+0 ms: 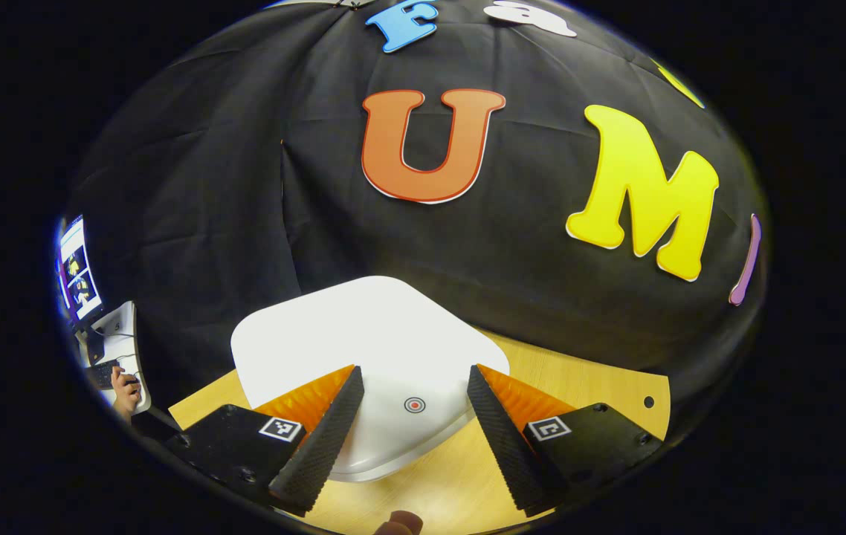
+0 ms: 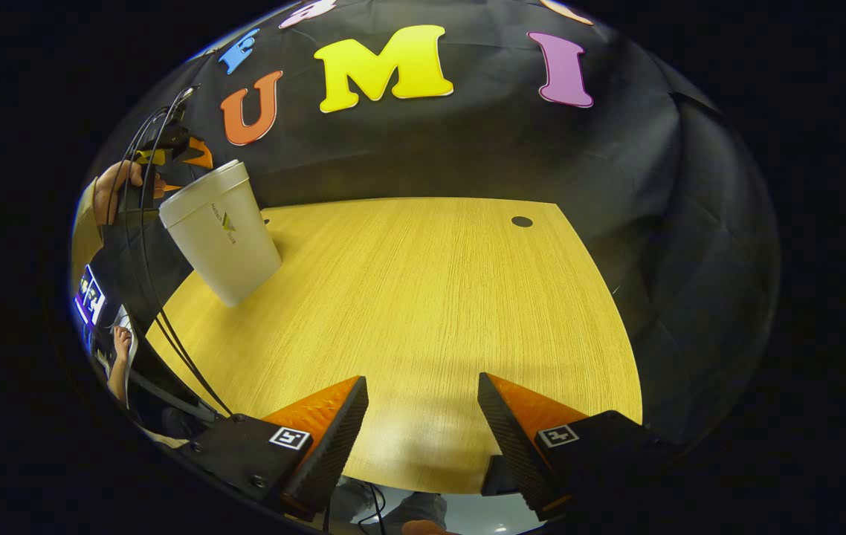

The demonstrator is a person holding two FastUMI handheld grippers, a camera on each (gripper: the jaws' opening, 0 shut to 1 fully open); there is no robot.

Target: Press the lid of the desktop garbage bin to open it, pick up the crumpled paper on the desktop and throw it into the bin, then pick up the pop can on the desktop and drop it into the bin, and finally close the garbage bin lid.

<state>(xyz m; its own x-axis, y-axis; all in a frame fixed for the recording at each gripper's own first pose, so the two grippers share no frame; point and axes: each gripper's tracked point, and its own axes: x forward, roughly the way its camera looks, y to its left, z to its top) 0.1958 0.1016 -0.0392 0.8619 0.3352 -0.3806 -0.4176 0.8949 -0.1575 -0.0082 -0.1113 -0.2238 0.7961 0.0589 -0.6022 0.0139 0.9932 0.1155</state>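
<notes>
left gripper point(image 1: 412, 379): fingers spread wide apart, nothing between them, angled downward | right gripper point(image 2: 423, 390): fingers spread wide apart, gripping nothing, held low and level | left gripper again, far off in the right gripper view point(image 2: 170, 152): raised high, a hand point(image 2: 112, 192) wrapped around it

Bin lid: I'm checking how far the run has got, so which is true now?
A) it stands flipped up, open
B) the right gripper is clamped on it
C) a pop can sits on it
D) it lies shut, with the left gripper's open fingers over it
D: in the left gripper view the bin lid lies flat and shut, with the left gripper over it, fingers spread apart.
</notes>
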